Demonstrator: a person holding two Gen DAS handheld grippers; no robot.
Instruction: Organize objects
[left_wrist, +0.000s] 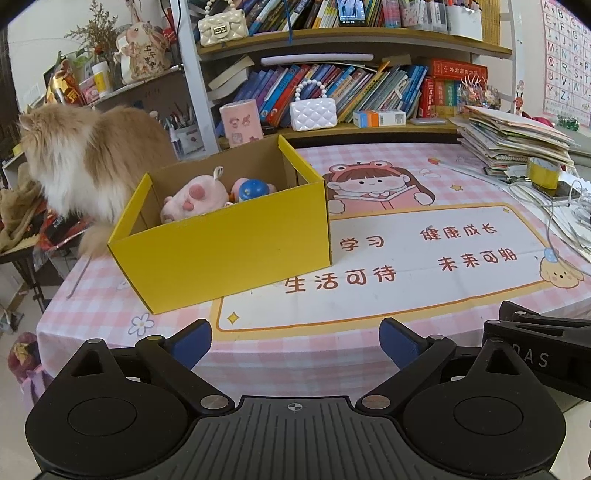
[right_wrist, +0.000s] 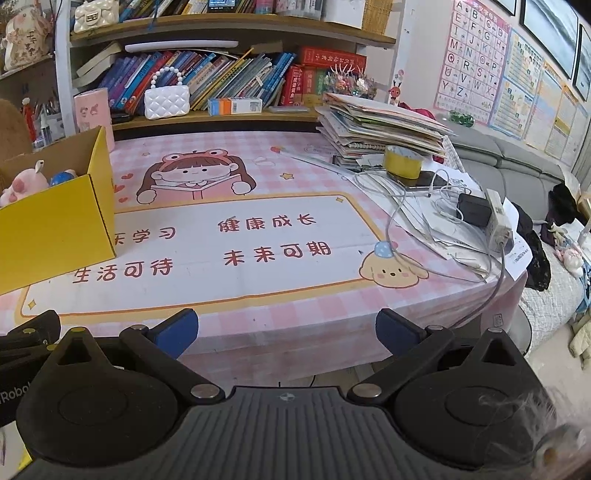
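Low in both frames, the left gripper (left_wrist: 295, 343) and right gripper (right_wrist: 286, 332) hang with fingers spread, empty, over the table's (right_wrist: 295, 325) near edge. Bare mat reading "健康成长" lies beyond. The yellow box (left_wrist: 225, 243), upper left, holds a pink plush (left_wrist: 194, 197).

A fluffy cat (left_wrist: 85, 166) sits beside stacked papers (right_wrist: 380, 127).

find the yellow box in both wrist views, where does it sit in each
Left wrist view: the yellow box stands left of centre, whole, open-topped, with plush toys inside.
Right wrist view: the yellow box is cut off at the left edge.
Shared landmark: the white quilted handbag on the shelf behind.
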